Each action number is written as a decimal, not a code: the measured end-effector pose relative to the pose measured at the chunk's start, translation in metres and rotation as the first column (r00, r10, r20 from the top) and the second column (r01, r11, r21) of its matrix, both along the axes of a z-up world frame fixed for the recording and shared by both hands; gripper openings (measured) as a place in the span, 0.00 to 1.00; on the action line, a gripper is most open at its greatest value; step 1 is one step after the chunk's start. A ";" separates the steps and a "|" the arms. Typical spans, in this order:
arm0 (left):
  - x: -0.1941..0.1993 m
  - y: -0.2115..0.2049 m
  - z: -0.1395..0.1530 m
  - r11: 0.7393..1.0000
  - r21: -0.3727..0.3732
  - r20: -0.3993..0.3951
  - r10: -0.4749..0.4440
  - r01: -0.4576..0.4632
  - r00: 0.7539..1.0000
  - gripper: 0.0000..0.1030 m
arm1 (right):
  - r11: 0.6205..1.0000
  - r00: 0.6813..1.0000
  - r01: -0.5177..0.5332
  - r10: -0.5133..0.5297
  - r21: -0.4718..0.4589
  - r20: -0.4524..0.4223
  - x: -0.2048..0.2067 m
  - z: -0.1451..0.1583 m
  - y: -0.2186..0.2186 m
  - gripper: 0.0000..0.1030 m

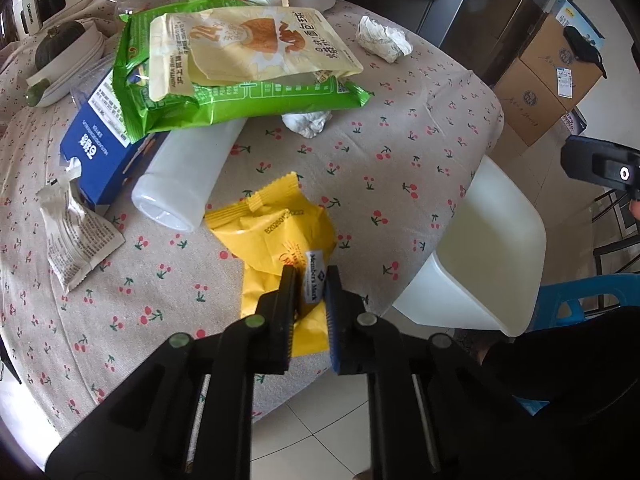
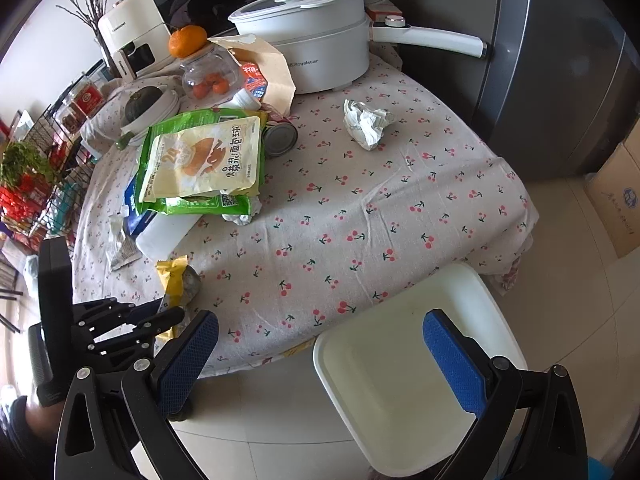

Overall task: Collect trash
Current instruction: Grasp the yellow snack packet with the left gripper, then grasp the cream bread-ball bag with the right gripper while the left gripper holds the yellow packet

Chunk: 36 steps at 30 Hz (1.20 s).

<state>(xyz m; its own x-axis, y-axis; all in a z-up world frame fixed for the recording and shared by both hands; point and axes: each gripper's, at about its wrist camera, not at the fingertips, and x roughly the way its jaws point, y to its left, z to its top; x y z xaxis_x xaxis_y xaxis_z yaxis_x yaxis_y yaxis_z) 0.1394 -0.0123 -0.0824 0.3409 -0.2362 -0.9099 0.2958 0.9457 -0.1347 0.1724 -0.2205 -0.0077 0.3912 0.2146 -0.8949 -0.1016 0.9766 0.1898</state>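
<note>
Left gripper (image 1: 310, 280): jaws closed on the near end of the yellow snack wrapper (image 1: 276, 236), pinching the white "Member's Mark" label panel between the pads
Yellow snack wrapper: crumpled, at the near edge of the table, just beside the mouth of the toppled white plastic cup (image 1: 188, 176); whether it is lifted clear of the cherry-print tablecloth (image 1: 400, 160) cannot be told
Right gripper (image 2: 320, 356): jaws spread wide, holding nothing, hovering over the white bin (image 2: 384, 392)
White bin: open-topped, below the table edge, to the right of the wrapper as the left wrist view shows it
Step in hand (judged): carry the pinched wrapper rightward over the table edge and release it above the bin
Doing it well: the grip takes only one thin end, so lift gently and keep the jaws closed until the wrapper hangs inside the bin's rim; travel clear of the right gripper
Trash still on the table: two crumpled paper wads (image 1: 382, 38) (image 1: 308, 122), a grey sachet (image 1: 76, 236), the green bag (image 1: 224, 104) under the cream bread-ball bag (image 1: 248, 44)
</note>
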 end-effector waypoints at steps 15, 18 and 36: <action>-0.026 0.097 0.052 0.974 -0.102 0.160 0.219 -0.204 0.962 0.12 | 0.954 0.999 -0.009 0.021 0.299 -0.036 0.098 -0.024 0.044 0.83; -0.022 0.104 0.057 0.968 -0.122 0.170 0.238 -0.219 0.956 0.12 | 0.929 0.999 0.018 0.001 0.370 -0.053 0.121 -0.042 0.048 0.82; -0.010 0.096 0.054 0.962 -0.124 0.162 0.261 -0.243 0.952 0.12 | 0.903 0.999 -0.045 0.034 0.428 0.034 0.147 -0.050 0.070 0.02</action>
